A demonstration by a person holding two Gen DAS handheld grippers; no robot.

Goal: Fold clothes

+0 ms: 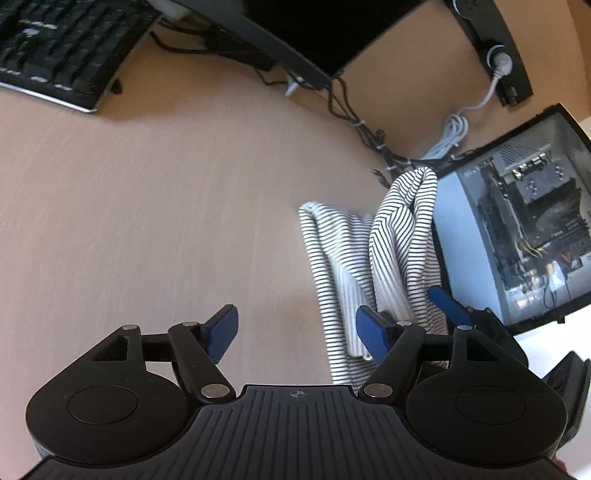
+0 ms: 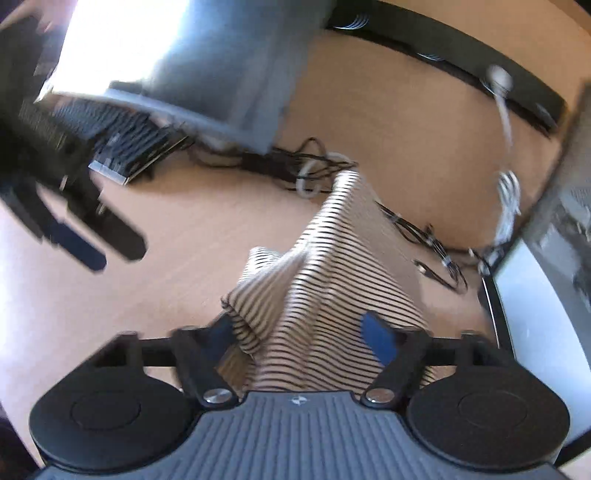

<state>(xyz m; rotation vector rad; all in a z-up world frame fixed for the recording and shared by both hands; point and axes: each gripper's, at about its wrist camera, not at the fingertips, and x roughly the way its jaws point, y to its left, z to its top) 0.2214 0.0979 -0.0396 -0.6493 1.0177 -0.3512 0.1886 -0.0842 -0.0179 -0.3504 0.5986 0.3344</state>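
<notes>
The left tongs hang over a bare stretch of the pale wooden worktop with their blue pads spread wide and nothing between them. Just to their right lies the striped garment, a black-and-white knit bunched into a long, rumpled heap; part of it rises in a peaked fold while a flatter strip runs along the wood beside it. The right tongs sit right up against that same cloth: the fabric spills into the gap between the two blue pads, draped over the left-hand one, yet the jaws stand partly apart and the right-hand pad looks clear of the cloth, so I would not call it a grip. The right wrist view is smeared with blur, so whether the left pad touches the cloth I cannot tell. Behind the garment a tangle of black cables trails across the worktop, with a coiled white cable near them. A black keyboard rests at the far left, a dark monitor stands behind it, and an open computer case with its boards showing sits close against the garment's right side.
</notes>
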